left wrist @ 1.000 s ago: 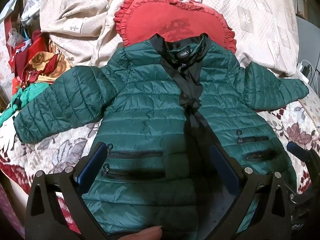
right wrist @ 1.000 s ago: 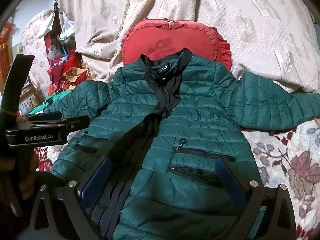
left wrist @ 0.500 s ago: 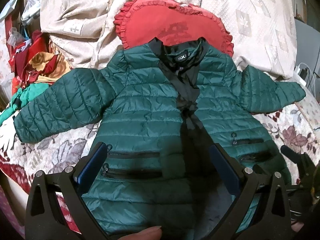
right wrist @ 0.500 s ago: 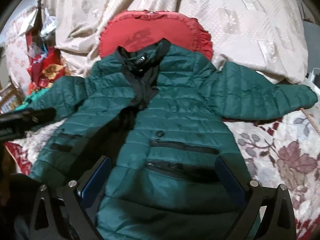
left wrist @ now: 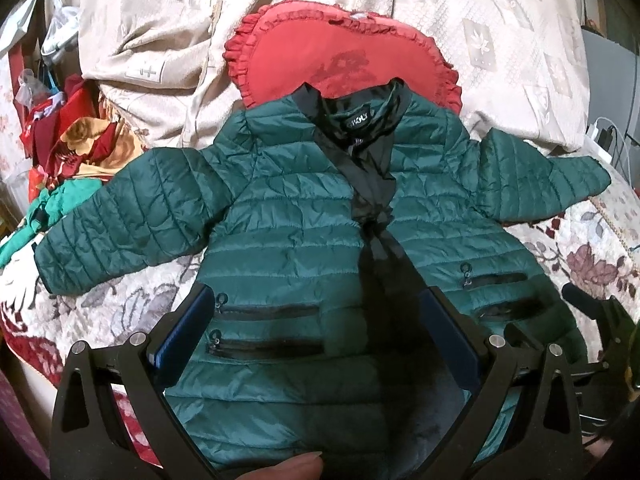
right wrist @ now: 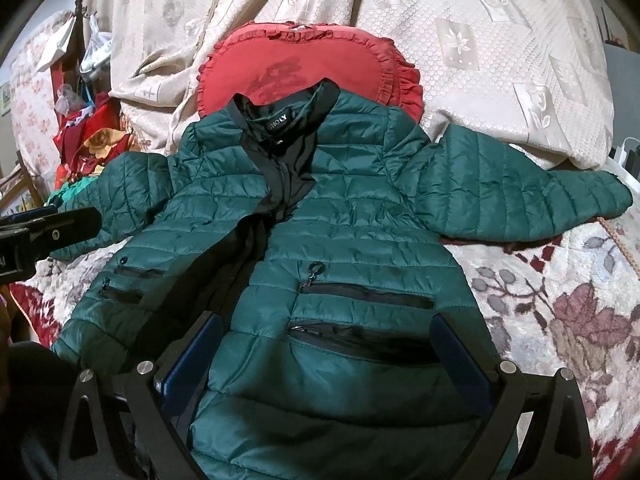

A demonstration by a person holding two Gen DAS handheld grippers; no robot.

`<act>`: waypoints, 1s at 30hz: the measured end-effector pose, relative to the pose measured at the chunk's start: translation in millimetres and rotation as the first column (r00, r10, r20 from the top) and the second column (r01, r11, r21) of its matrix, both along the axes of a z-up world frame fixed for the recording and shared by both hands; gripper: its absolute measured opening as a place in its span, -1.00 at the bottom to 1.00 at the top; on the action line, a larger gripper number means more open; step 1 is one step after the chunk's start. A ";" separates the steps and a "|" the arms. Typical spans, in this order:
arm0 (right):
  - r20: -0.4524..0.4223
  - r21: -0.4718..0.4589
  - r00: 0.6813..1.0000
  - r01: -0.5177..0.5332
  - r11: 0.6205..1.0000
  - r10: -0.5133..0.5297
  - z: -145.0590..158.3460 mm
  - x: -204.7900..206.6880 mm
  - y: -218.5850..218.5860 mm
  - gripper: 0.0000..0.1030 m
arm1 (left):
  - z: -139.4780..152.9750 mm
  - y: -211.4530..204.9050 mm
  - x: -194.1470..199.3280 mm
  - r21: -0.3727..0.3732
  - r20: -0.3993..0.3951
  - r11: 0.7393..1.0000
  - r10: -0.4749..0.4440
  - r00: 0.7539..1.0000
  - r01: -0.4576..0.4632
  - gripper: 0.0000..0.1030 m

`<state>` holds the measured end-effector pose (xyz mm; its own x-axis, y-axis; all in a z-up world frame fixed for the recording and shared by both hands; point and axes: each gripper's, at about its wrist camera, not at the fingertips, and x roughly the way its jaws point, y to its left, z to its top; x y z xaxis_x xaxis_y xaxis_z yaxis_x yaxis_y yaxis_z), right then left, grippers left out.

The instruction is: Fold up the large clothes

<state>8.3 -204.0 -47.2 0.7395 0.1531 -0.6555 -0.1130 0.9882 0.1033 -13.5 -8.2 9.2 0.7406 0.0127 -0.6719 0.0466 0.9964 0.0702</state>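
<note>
A dark green quilted puffer jacket [left wrist: 288, 216] lies face up on the floral bedspread [left wrist: 120, 304], sleeves spread to both sides, front partly open with black lining showing. It also shows in the right wrist view [right wrist: 360, 232]. My left gripper [left wrist: 316, 320] is open and empty, hovering over the jacket's lower left front by the zip pockets. My right gripper [right wrist: 326, 348] is open and empty over the lower right front pockets. The right gripper's tip shows at the left view's right edge [left wrist: 588, 308], and the left gripper at the right view's left edge [right wrist: 44, 228].
A red heart-shaped ruffled cushion [left wrist: 340, 64] lies under the jacket's collar. A cream patterned quilt [left wrist: 500, 40] is heaped behind. A pile of red, yellow and green clothes [left wrist: 76, 148] sits at the left. A white charger and cables [left wrist: 604, 132] lie at the right.
The right wrist view has swung back left and lower over the jacket's right pockets. The left view has moved slightly closer. The jacket lies as before.
</note>
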 end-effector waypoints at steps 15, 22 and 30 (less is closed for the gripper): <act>-0.017 -0.035 1.000 -0.013 0.999 0.012 -3.6 2.5 5.8 1.00 | -5.8 5.7 5.1 -0.014 -0.013 1.000 0.004 1.000 -0.004 0.99; -0.025 -0.053 0.999 -0.022 0.998 0.021 -6.2 3.9 10.0 1.00 | -6.1 5.4 4.8 -0.019 -0.014 1.000 0.002 1.000 -0.002 0.99; -0.017 -0.046 1.000 -0.025 0.999 0.024 -5.2 2.5 10.1 1.00 | -6.3 3.5 4.3 -0.014 -0.011 1.000 0.001 1.000 -0.001 0.99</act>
